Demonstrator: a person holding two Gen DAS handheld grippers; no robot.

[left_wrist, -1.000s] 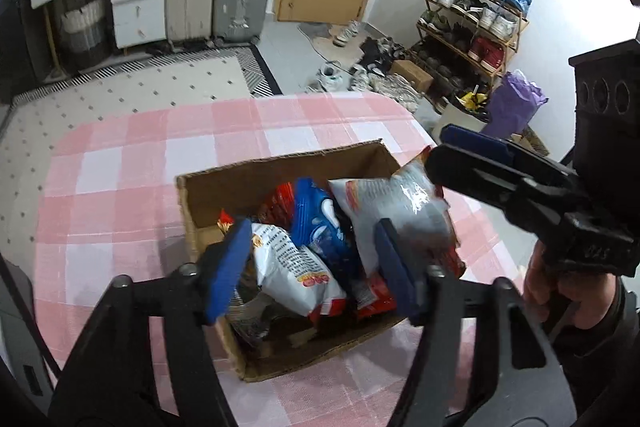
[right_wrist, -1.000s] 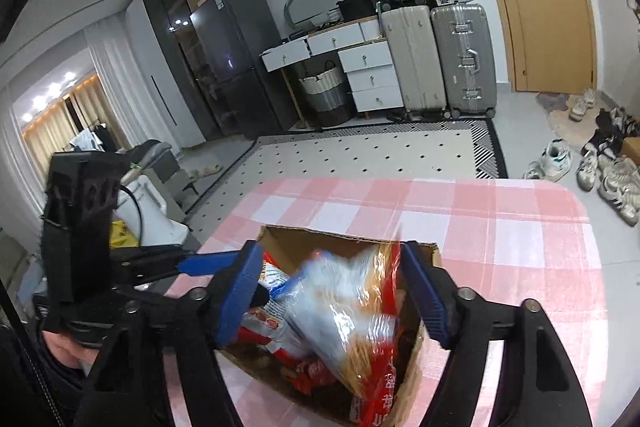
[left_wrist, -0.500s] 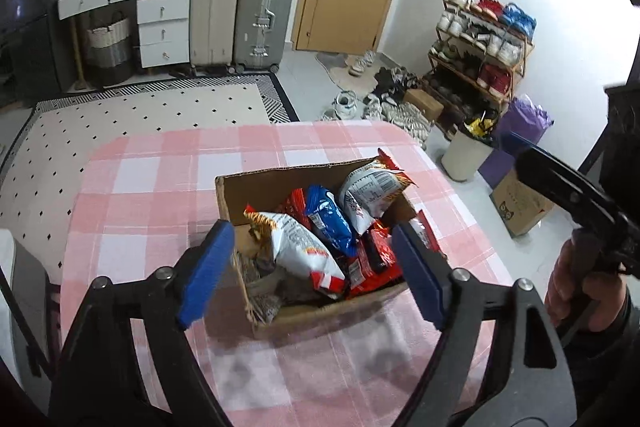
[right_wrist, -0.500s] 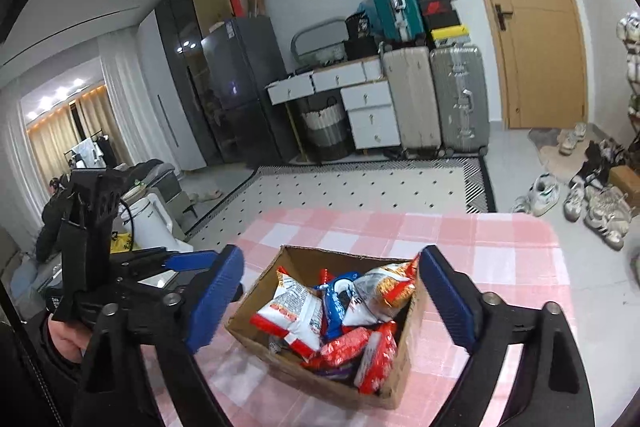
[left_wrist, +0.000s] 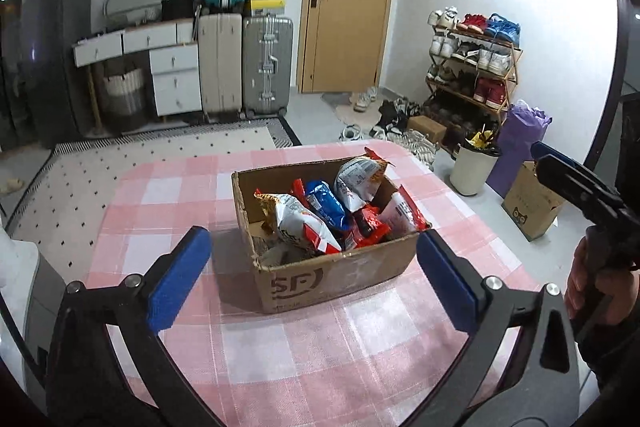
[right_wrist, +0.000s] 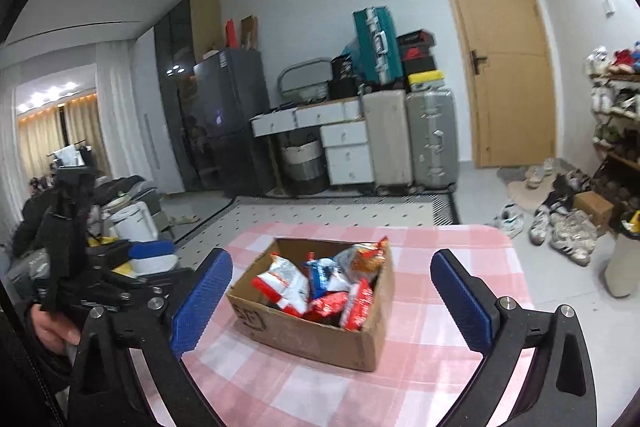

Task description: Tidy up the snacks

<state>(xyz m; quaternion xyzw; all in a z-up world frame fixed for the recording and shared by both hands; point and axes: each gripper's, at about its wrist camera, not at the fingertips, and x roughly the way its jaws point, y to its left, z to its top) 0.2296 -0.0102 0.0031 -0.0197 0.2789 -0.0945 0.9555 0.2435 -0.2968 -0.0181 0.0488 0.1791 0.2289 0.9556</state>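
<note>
Box (left_wrist: pixel 332 267) of snacks (left_wrist: pixel 320 215) on surface (left_wrist: pixel 320 367), ahead of both grippers, left (left_wrist: pixel 312 281) and right (right_wrist: pixel 330 301) jaws just opened wide, nothing between.

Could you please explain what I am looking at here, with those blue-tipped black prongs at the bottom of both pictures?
No robot here: a person holds a hand-operated gripper in each hand, each with a fisheye camera looking forward along its two fingers. One picture comes from the left gripper, the other from the right gripper. The blue pieces are the finger pads. Both grippers have just been opening; they are open and hold nothing. On the pink checked tablecloth stands a cardboard box filled with snack packets. At the left view's right edge you see the hand holding the right gripper.
</note>
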